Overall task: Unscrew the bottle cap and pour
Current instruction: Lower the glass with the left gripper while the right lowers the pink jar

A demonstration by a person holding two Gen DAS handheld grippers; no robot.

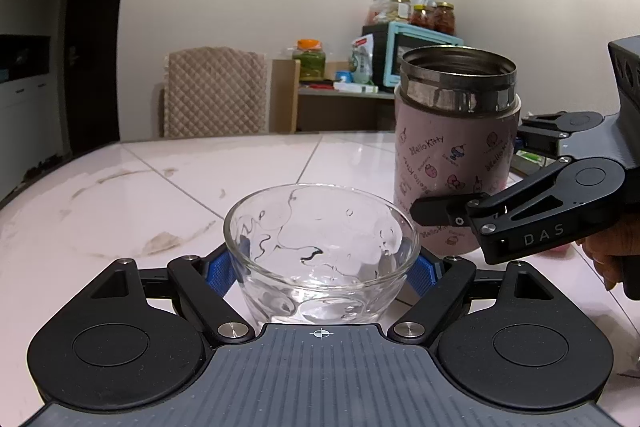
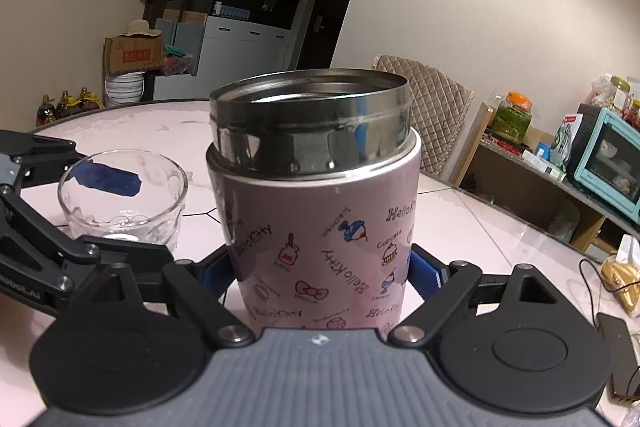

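Note:
A pink Hello Kitty bottle with an open steel mouth and no cap stands upright on the white table, right of a clear glass bowl. My left gripper is shut on the glass bowl, blue pads against its sides. My right gripper is shut on the pink bottle, low on its body. It shows at the right in the left wrist view. The glass bowl sits left of the bottle in the right wrist view. The cap is not in view.
A quilted chair stands behind the table. A side shelf holds a teal oven and jars. A cable and dark flat device lie at the table's right edge. Cabinets and boxes stand beyond.

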